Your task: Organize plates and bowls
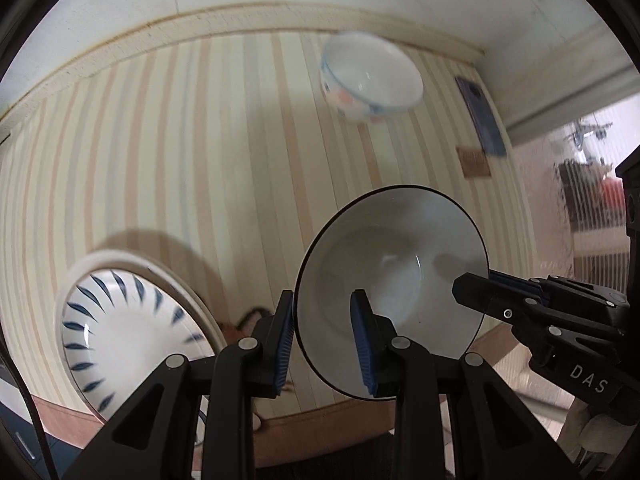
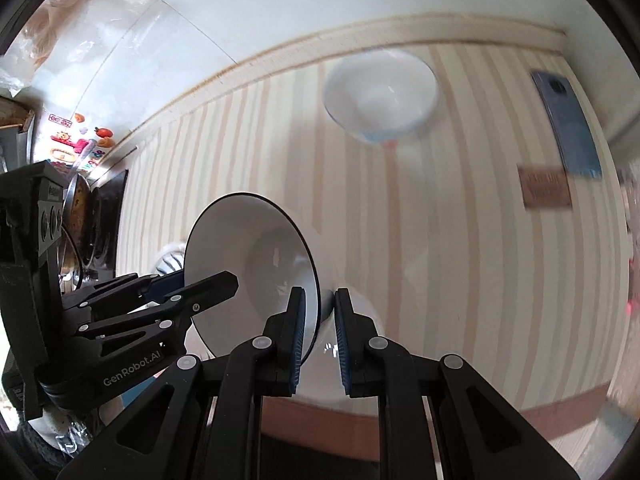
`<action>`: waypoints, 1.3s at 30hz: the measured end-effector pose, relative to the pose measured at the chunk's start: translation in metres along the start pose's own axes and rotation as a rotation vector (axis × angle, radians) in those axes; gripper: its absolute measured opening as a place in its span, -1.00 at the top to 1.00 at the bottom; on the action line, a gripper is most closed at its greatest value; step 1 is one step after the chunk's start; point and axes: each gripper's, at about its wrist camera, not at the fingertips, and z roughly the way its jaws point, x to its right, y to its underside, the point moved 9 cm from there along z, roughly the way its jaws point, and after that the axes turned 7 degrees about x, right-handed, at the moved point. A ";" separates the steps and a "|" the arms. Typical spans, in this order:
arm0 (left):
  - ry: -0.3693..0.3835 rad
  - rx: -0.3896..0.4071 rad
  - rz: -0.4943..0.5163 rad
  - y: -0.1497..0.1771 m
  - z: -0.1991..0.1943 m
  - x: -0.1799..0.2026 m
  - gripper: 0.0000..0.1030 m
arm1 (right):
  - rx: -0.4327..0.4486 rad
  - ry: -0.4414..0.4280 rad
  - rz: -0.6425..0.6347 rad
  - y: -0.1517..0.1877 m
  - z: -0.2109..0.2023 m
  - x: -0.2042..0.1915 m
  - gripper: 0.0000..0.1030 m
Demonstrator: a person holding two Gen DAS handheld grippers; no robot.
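- the left wrist view shows a blue-leaf plate point(image 1: 132, 332) low at the left, close to the surface's point(image 1: 168, 152) near brown edge; in the right wrist view only a striped sliver of it point(image 2: 170, 262) peeks out behind the held bowl.
- the right wrist view alone shows fridge magnets point(image 2: 76, 142) and dark pans point(image 2: 86, 212) off to the far left; the left wrist view alone shows a bright room with a dark rack point(image 1: 580, 184) at the right.
- both views show a small painted bowl point(image 1: 370, 76) point(image 2: 380, 94), blurred, near the far edge of the striped surface, with a blue phone point(image 1: 482, 116) point(image 2: 568, 124) and a brown card point(image 1: 474, 162) point(image 2: 546, 188) to its right.
- a white bowl with a dark rim point(image 1: 390, 292) point(image 2: 256, 276) is tipped on its side above the near part of the surface, its opening facing the left camera.
- open striped cloth lies between this bowl and the painted bowl, and between it and the phone; the blue-leaf plate sits just to its left.
- the left hand-held gripper point(image 1: 325, 342) reaches forward from below, jaws closed part way on the bowl's left rim, one pad point(image 1: 362, 340) inside and one outside.
- the right hand-held gripper point(image 2: 320, 334) comes in from the right side, jaws narrow, pinching the bowl's opposite rim, one finger point(image 2: 298, 332) inside and the other against its outer wall.
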 end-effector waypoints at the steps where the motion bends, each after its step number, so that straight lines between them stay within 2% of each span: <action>1: -0.004 -0.009 0.009 0.004 0.003 0.003 0.51 | -0.009 0.002 0.010 0.008 0.001 0.005 0.68; 6: -0.024 -0.043 0.034 0.016 0.016 0.010 0.51 | -0.043 0.003 0.044 0.035 0.010 0.022 0.68; 14: -0.049 -0.063 0.044 0.027 0.029 0.016 0.51 | -0.077 -0.004 0.077 0.053 0.021 0.039 0.68; 25: -0.094 -0.070 0.048 0.027 0.038 0.010 0.51 | -0.113 -0.010 0.102 0.053 0.034 0.043 0.68; 32: -0.085 -0.076 0.038 0.028 0.035 0.008 0.51 | -0.139 -0.022 0.111 0.052 0.037 0.040 0.66; 36: -0.062 -0.027 0.005 0.012 0.011 0.006 0.50 | -0.119 -0.063 0.138 0.041 0.021 0.042 0.66; 39: -0.054 0.047 -0.034 -0.025 -0.012 0.004 0.49 | -0.072 -0.087 0.167 0.024 0.002 0.049 0.65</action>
